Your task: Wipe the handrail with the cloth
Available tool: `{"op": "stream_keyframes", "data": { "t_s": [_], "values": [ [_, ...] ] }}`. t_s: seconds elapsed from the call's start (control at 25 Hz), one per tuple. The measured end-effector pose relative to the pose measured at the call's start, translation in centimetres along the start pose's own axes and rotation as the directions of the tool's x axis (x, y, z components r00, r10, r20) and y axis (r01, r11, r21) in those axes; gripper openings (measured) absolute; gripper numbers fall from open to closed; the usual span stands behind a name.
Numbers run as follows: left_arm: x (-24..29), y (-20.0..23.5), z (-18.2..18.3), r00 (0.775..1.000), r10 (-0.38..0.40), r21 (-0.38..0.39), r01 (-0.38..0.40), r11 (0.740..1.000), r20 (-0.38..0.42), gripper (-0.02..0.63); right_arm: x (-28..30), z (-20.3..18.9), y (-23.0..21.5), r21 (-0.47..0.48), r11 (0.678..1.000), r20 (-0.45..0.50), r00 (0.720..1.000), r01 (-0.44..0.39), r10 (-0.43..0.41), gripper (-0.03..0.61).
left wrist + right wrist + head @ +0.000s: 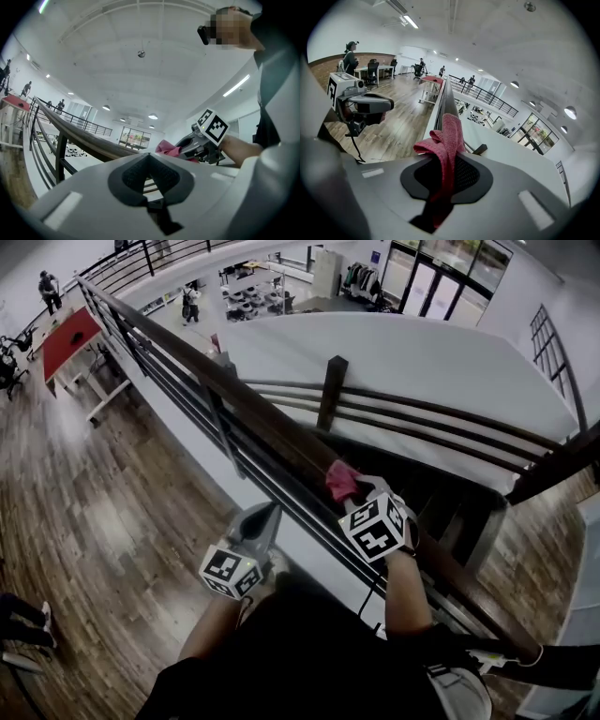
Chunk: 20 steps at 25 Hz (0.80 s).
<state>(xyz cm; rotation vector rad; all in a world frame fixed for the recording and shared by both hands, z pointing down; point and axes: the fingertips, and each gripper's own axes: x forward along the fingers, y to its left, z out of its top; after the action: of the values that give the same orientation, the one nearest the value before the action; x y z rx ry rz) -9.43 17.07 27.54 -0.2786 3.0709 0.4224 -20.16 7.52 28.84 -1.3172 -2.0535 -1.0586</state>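
Note:
A dark wooden handrail [253,409] runs diagonally from far left toward the near right, over black metal bars. My right gripper [354,495] is shut on a pink cloth [340,480] and presses it onto the rail's top. In the right gripper view the pink cloth [445,145] hangs pinched between the jaws, with the handrail [446,96] stretching ahead. My left gripper [265,518] is held beside the rail on the floor side, jaws shut and nothing in them. The left gripper view shows the handrail [79,136], the pink cloth [167,148] and the right gripper [190,146] beyond it.
A dark post [331,390] and a second railing [450,418] meet the handrail at a corner ahead. Wood floor [84,512] lies to the left, with a red-topped table [71,336] and people far off. Beyond the rail is a drop to a lower floor [253,296].

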Motion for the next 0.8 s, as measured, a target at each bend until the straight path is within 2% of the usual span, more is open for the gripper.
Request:
{"op": "stream_keyframes", "data": {
  "t_s": [0.24, 0.52, 0.8],
  "values": [
    [0.9, 3.8, 1.7, 1.0, 0.01, 0.0, -0.01, 1.0, 0.013, 0.0, 2.2, 3.3, 0.6, -0.012, 0.999, 0.004, 0.999, -0.053, 0.053, 0.051],
    [1.7, 7.7, 1.9, 1.0, 0.01, -0.024, -0.01, 1.0, -0.005, 0.0, 4.6, 6.3, 0.6, -0.011, 0.995, -0.001, 0.995, -0.1, 0.1, 0.051],
    [3.1, 11.8, 3.3, 1.0, 0.008, -0.031, -0.008, 0.999, 0.002, 0.0, 7.3, 9.9, 1.5, -0.052, 0.989, -0.006, 0.99, -0.141, 0.141, 0.052]
  ]
}}
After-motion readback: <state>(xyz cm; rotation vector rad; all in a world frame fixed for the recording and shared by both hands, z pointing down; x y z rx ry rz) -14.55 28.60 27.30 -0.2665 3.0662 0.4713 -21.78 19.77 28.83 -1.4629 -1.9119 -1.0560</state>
